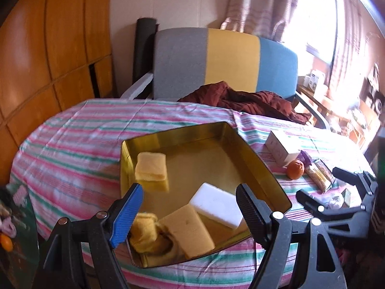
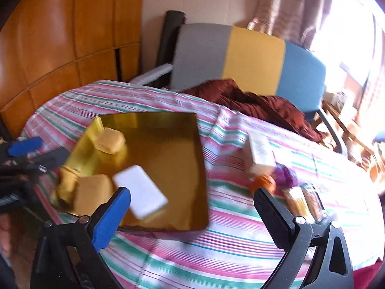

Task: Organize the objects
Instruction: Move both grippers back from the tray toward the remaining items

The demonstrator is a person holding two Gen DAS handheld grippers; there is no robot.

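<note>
A shiny gold tray lies on the striped tablecloth. In it are a white block, a tan sponge, a folded yellow cloth and a crumpled yellow cloth. My left gripper hangs open over the tray's near end, nothing between its fingers. My right gripper is open above the tray's right edge, empty. An orange, a white box, a purple wrapper and snack packets sit to the right.
A grey, yellow and blue chair stands behind the table with dark red fabric draped over its seat and the table's far edge. Wooden panels are at the left. The right gripper shows in the left wrist view.
</note>
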